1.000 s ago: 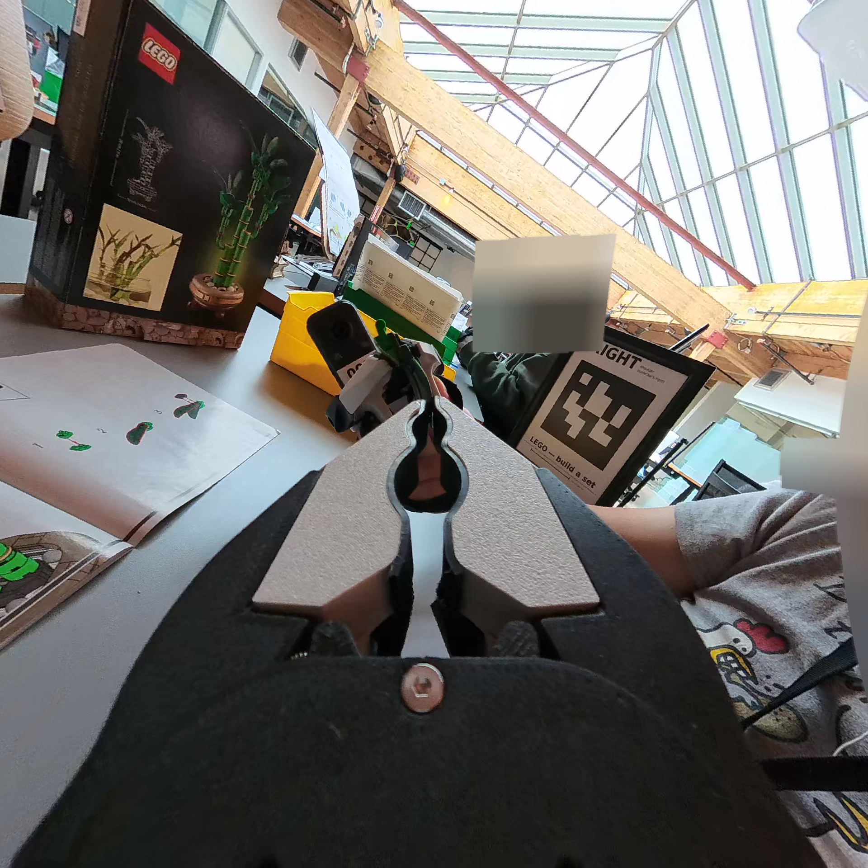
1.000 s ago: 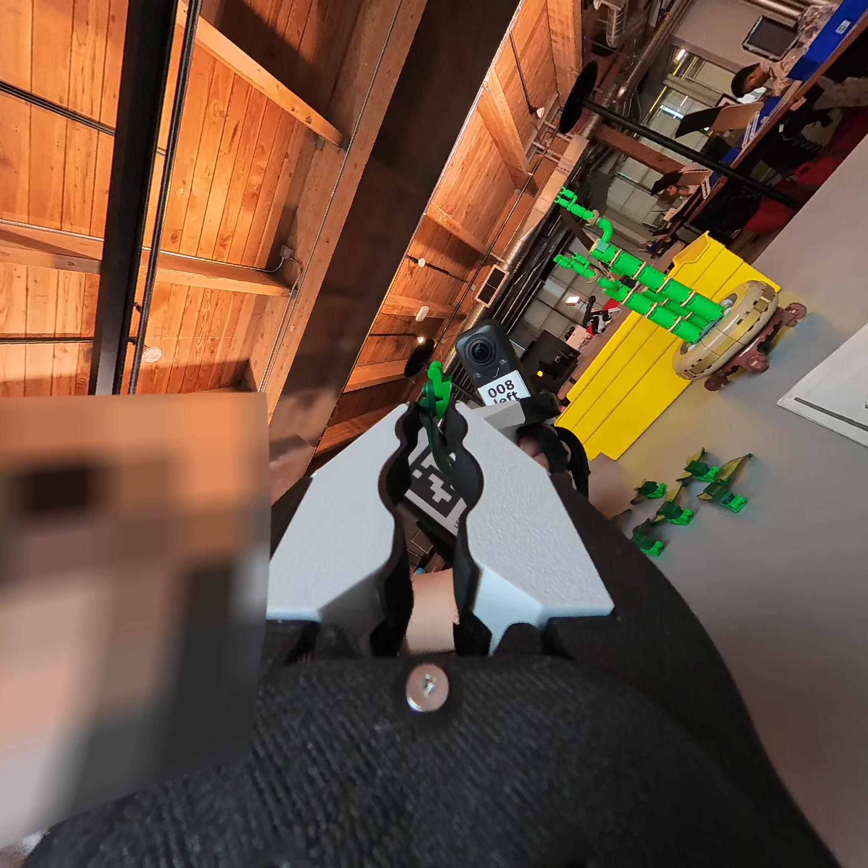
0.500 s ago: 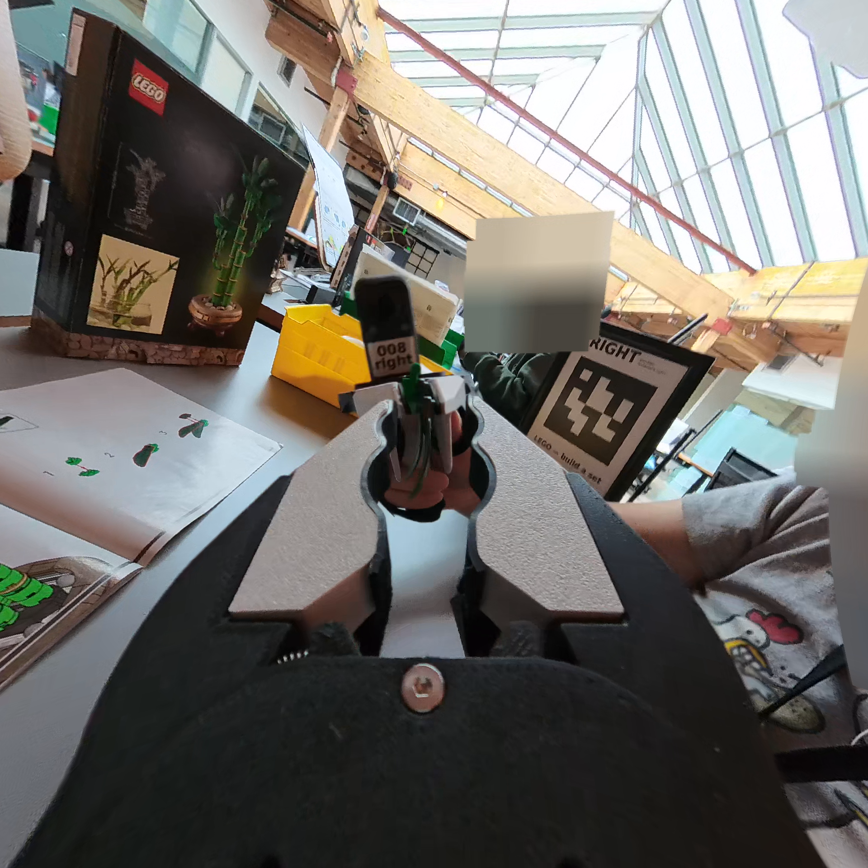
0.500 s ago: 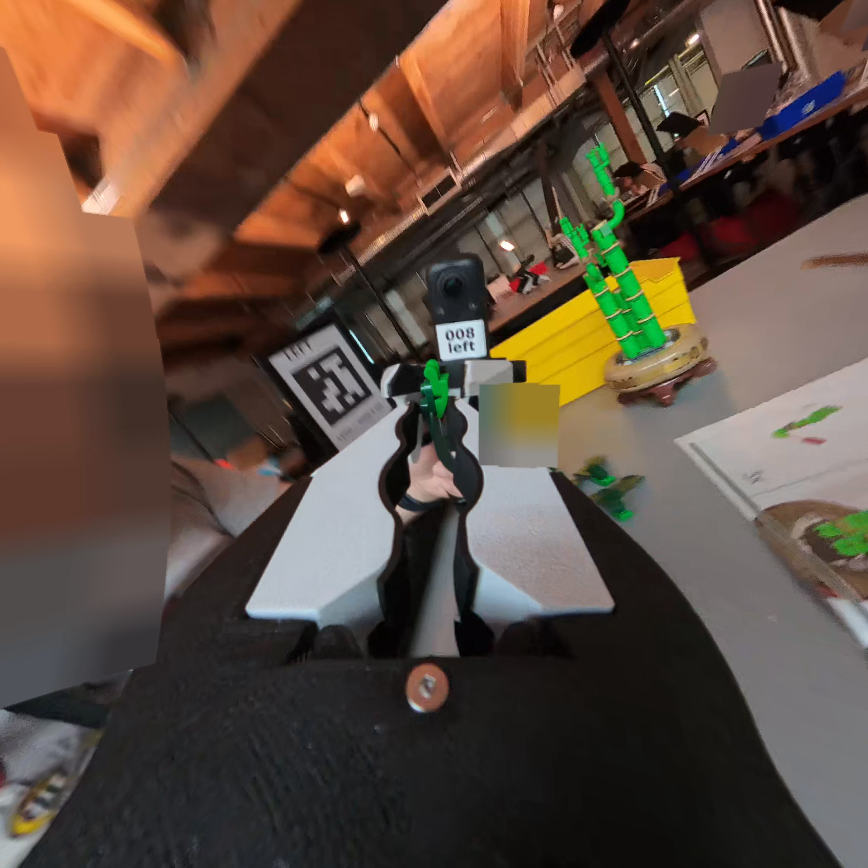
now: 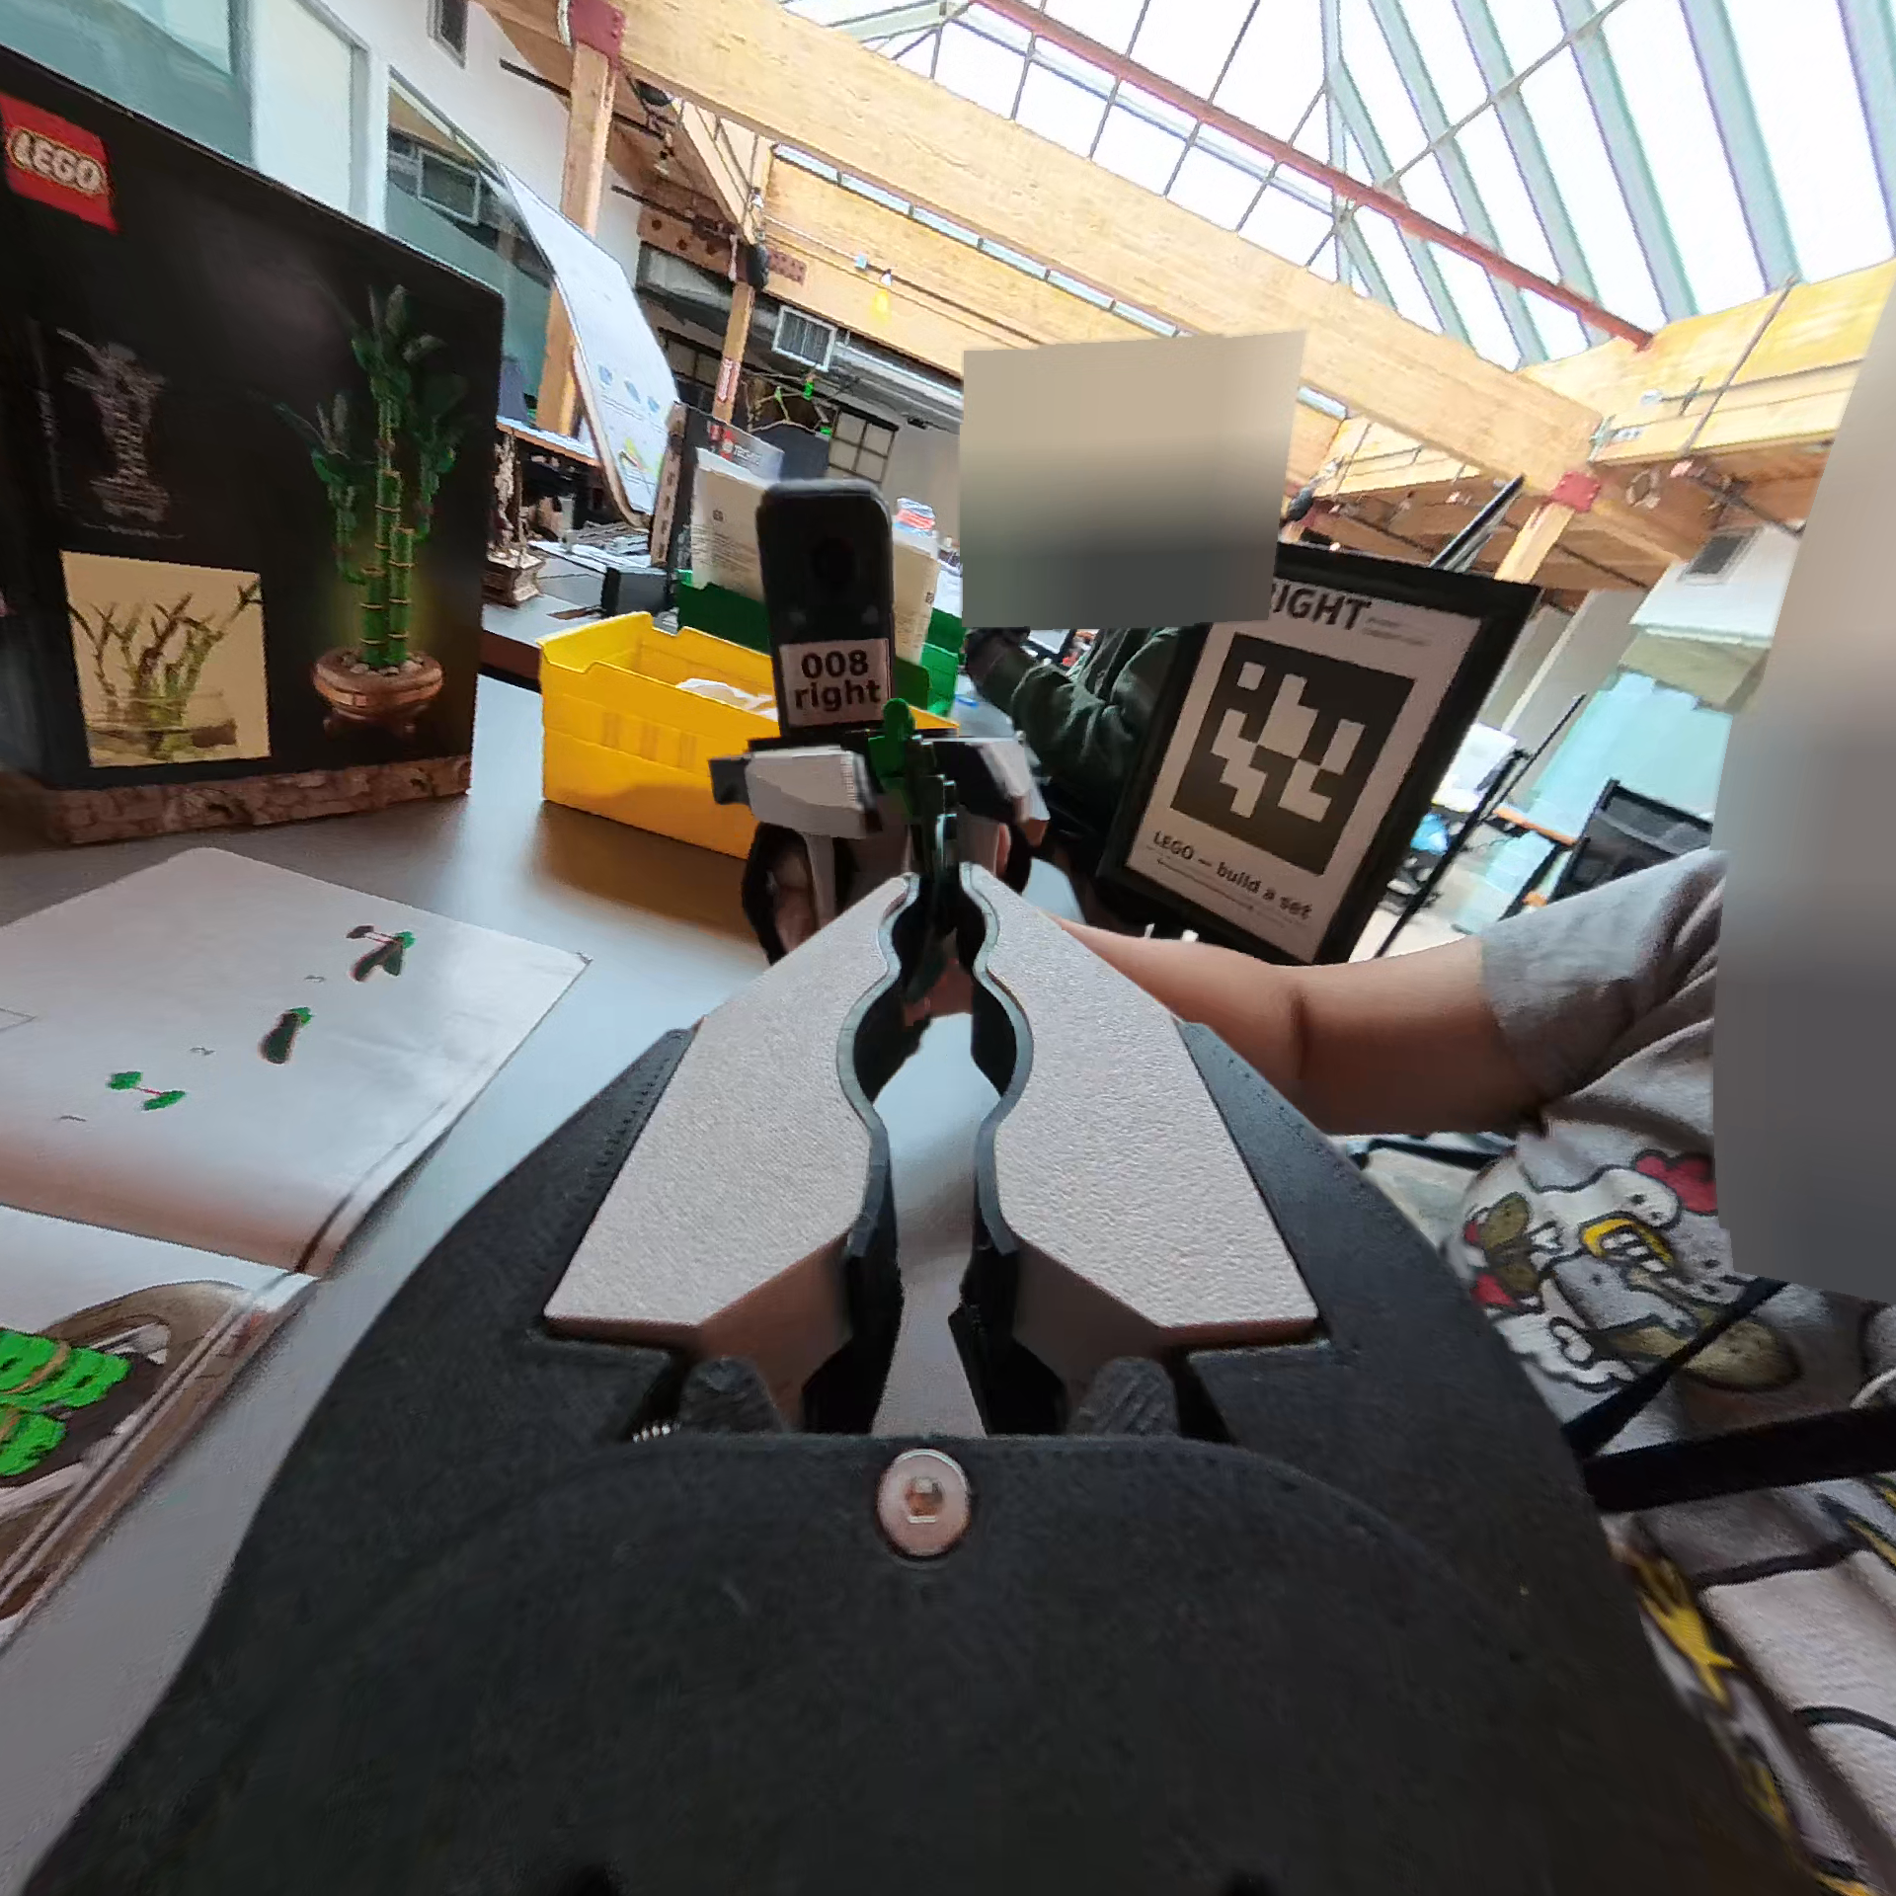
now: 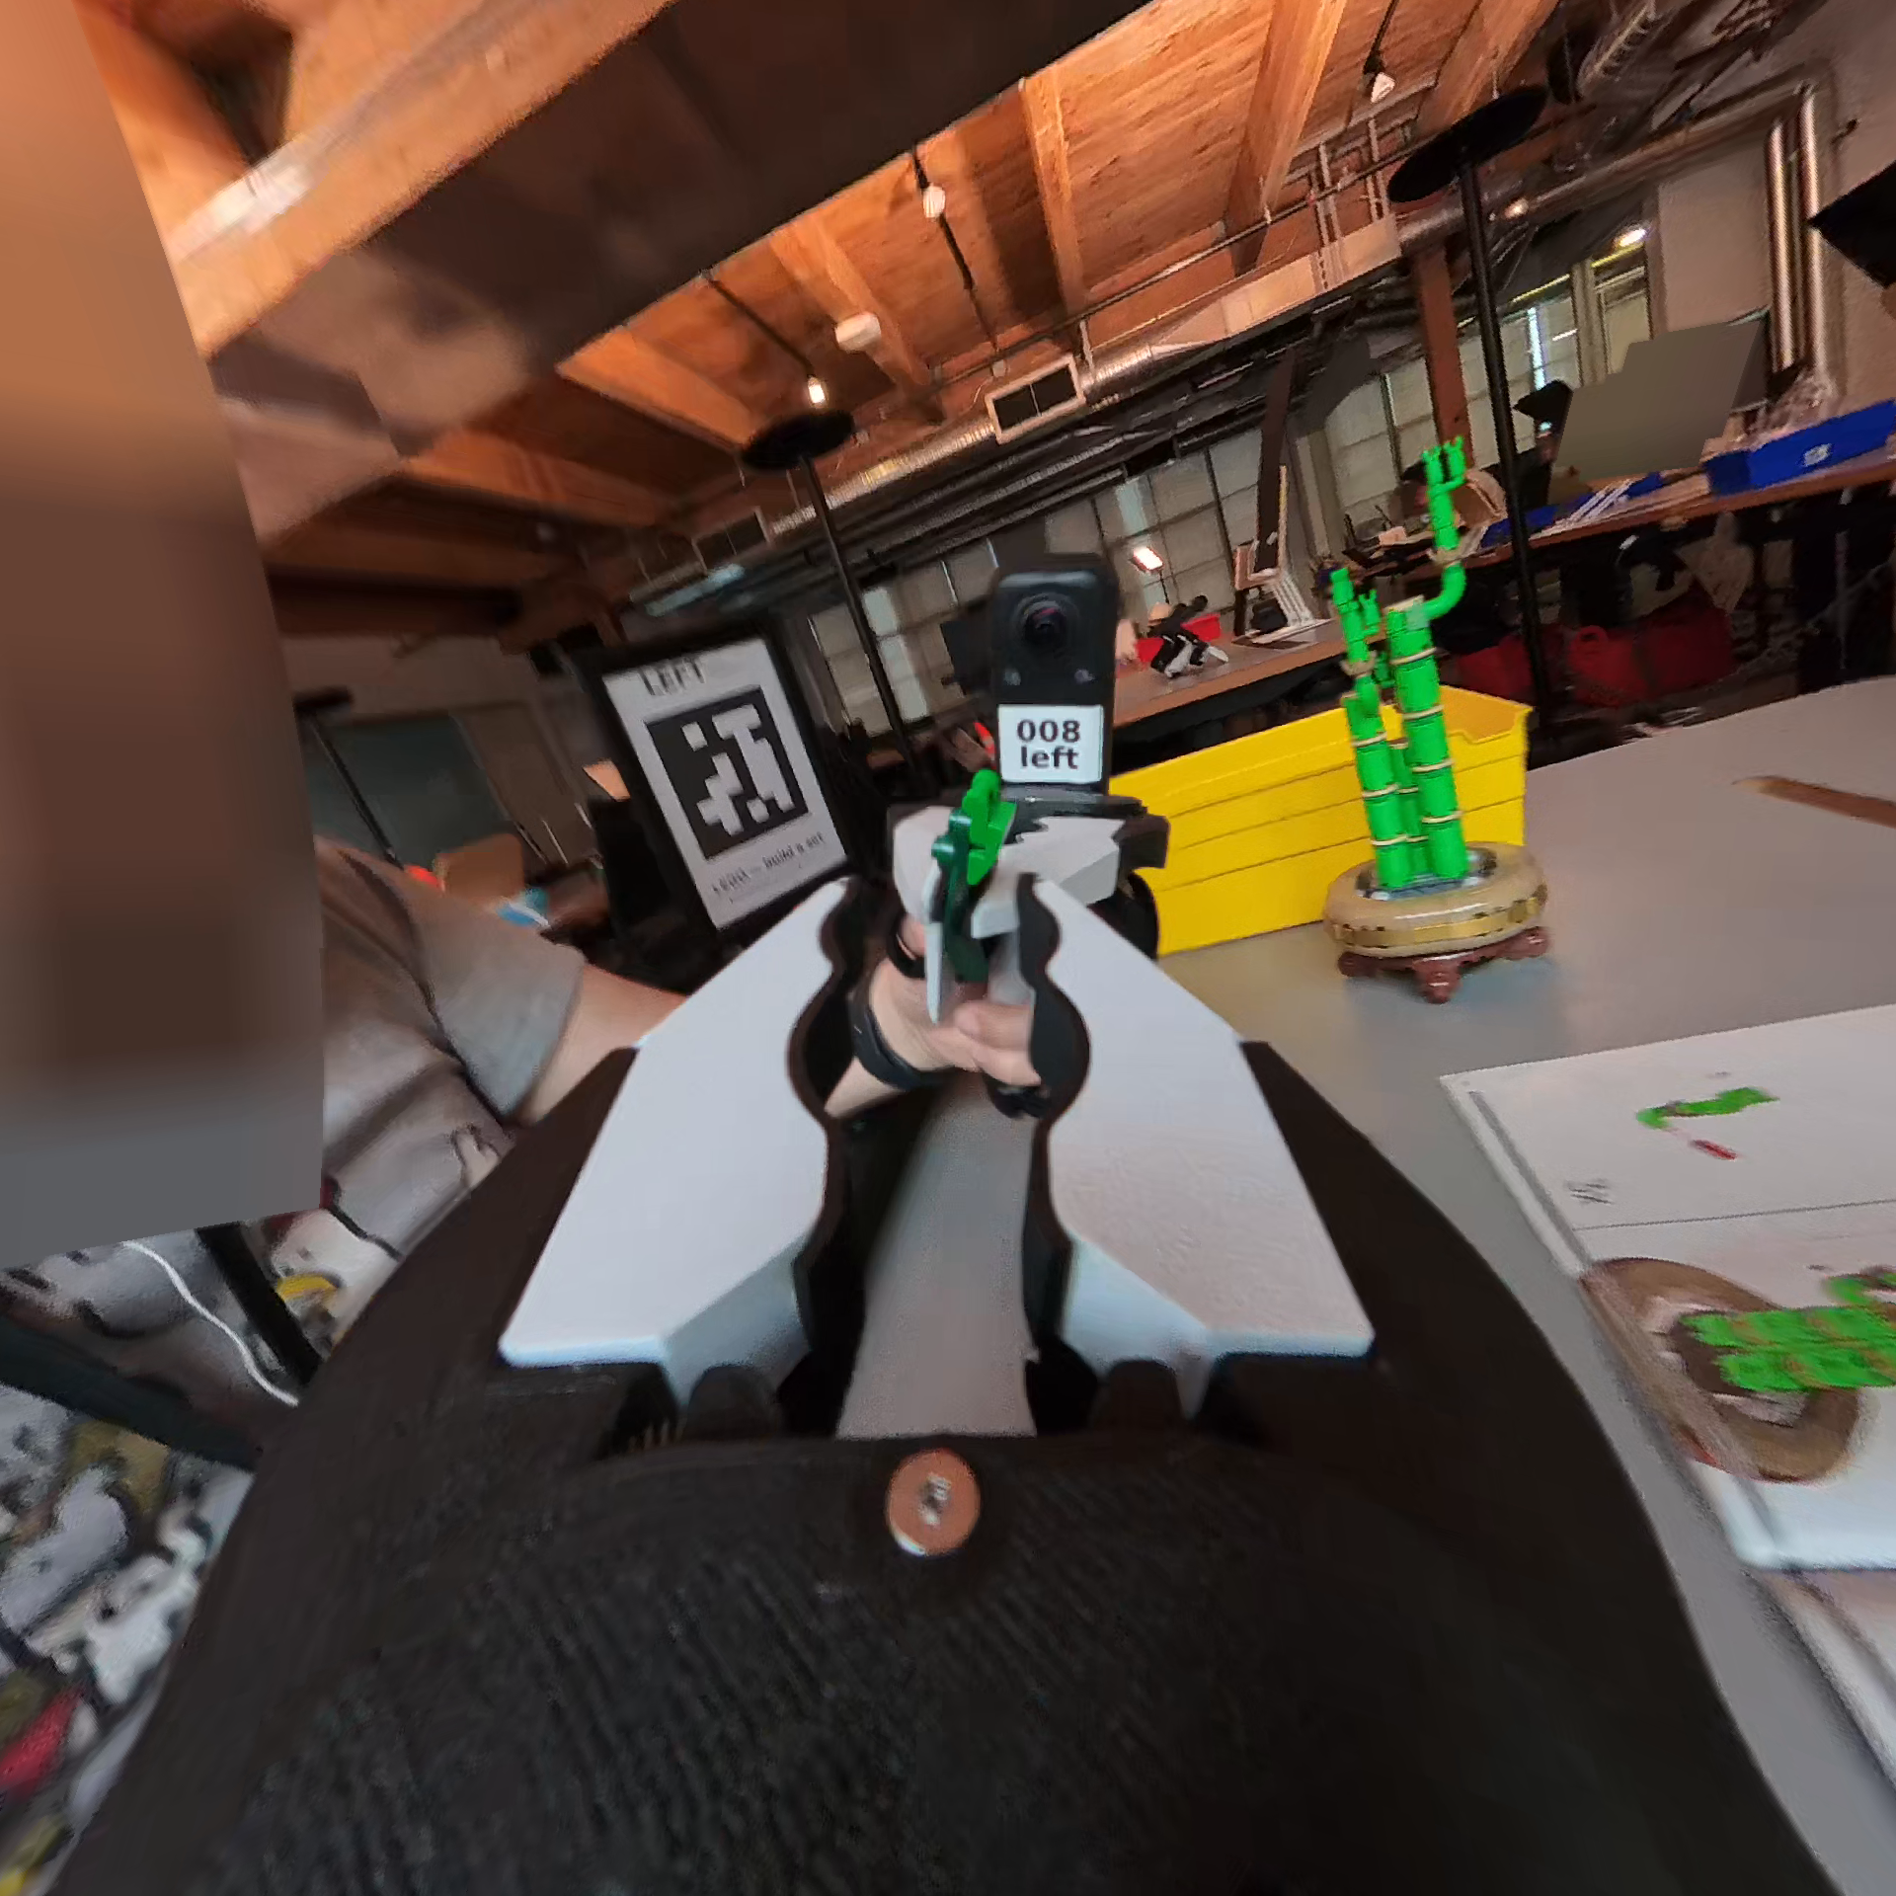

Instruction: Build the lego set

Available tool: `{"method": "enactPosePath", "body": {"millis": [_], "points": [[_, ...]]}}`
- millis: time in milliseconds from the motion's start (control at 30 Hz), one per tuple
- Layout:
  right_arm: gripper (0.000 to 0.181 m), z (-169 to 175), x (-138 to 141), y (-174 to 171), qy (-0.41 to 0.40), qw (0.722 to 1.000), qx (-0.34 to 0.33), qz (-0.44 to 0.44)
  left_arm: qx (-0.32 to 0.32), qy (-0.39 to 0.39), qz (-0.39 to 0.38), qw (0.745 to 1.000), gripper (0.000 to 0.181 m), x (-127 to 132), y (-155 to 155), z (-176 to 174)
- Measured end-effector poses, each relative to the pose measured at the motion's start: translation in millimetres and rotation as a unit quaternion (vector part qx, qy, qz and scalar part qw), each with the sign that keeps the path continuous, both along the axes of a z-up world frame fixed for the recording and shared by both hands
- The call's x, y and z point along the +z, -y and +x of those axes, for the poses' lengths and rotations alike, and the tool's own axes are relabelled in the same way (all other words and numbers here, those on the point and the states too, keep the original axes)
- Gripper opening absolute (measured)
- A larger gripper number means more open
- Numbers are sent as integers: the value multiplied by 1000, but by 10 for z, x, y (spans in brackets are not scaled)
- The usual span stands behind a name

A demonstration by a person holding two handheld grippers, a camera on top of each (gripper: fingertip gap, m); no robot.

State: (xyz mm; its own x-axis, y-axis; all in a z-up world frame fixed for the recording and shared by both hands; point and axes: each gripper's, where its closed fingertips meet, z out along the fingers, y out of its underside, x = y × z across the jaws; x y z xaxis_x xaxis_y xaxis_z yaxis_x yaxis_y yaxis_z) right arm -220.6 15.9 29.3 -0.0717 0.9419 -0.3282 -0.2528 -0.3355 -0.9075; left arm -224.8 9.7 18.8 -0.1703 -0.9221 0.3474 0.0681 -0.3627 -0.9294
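Observation:
A small green leaf piece [image 5: 916,821] is pinched between the tips of my left gripper [image 5: 936,887], which is shut on it and holds it in the air above the grey table. My right gripper [image 6: 934,913] faces it head on, jaws apart on either side of the leaf piece [image 6: 964,872] without gripping it. In the left wrist view the right gripper [image 5: 872,790] shows just beyond the leaf, open. The part-built bamboo model [image 6: 1411,780] stands upright in its tan pot at the right of the right wrist view.
An open instruction booklet [image 5: 257,1026] lies on the table at the left; it also shows in the right wrist view [image 6: 1683,1180]. The set's black box [image 5: 236,513], a yellow bin [image 5: 636,728] and a framed marker sign [image 5: 1293,759] stand behind. A person's arm [image 5: 1282,1016] reaches in.
The leaf piece has passed from my right gripper to my left. The left opened and then shut on it, and the right has opened. The right view has swung level.

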Motion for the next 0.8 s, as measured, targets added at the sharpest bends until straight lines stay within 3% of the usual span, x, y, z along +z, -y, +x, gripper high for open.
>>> {"method": "enactPosePath", "body": {"millis": [33,100,167,267,433,633,700,800], "points": [[35,18,-48,-3,27,999,-14,33,-15,-4,-23,1000,2,-6,6,-10],[41,53,-227,-23,110,984,-57,126,-54,-36,-85,994,2,-94,23,-19],[45,84,-403,-53,188,950,-104,227,-106,-83,-144,980,2,-242,96,-37],[44,63,-485,-29,234,906,-142,324,-143,-157,-193,958,2,-521,132,-56],[29,-8,-663,60,278,892,-110,338,-146,-183,-199,952,2,-650,103,-85],[24,-45,-755,63,287,894,-98,329,-186,-213,-217,934,2,-745,230,-117],[11,-63,-780,132,286,898,-75,326,-193,-212,-223,932,2,-735,250,-121],[8,-38,-756,125,282,907,-71,304,-188,-177,-239,936,4,-622,187,-109]]}}
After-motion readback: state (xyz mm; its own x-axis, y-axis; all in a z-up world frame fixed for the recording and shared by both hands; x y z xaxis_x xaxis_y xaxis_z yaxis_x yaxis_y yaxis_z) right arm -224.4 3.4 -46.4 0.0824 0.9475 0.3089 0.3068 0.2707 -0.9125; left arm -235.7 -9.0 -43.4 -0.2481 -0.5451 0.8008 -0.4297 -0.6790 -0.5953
